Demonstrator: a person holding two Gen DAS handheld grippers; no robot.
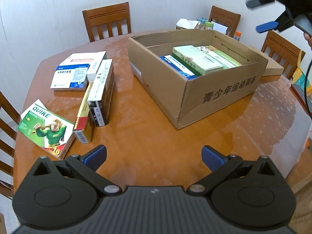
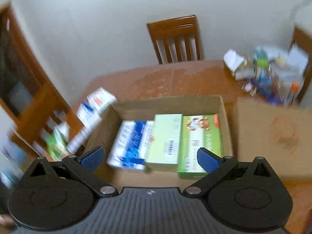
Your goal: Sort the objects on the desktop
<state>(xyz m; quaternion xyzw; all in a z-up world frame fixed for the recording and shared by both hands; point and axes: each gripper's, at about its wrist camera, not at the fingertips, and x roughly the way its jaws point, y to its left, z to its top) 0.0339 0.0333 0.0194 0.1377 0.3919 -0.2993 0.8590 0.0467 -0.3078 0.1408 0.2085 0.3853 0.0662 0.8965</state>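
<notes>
An open cardboard box (image 1: 224, 89) stands on the wooden table (image 1: 152, 124) and holds several medicine packs: a blue-white pack (image 2: 128, 142), a pale green pack (image 2: 165, 138) and a bright green pack (image 2: 200, 136). Left of the box lie loose packs: a green QUIKE pack (image 1: 45, 127), a red-gold pack (image 1: 83, 120), a black-white pack (image 1: 103, 89) and a blue-white pack (image 1: 71, 76). My left gripper (image 1: 154, 157) is open above bare table in front of the box. My right gripper (image 2: 150, 159) hangs open and empty above the box; the left wrist view shows it (image 1: 259, 14) high at the upper right.
Wooden chairs (image 1: 108, 20) ring the table. A cluster of small bottles and papers (image 2: 267, 74) sits at the far right corner behind the box. A flat cardboard lid (image 2: 273, 134) lies right of the box. A cable (image 1: 306, 89) hangs at the right edge.
</notes>
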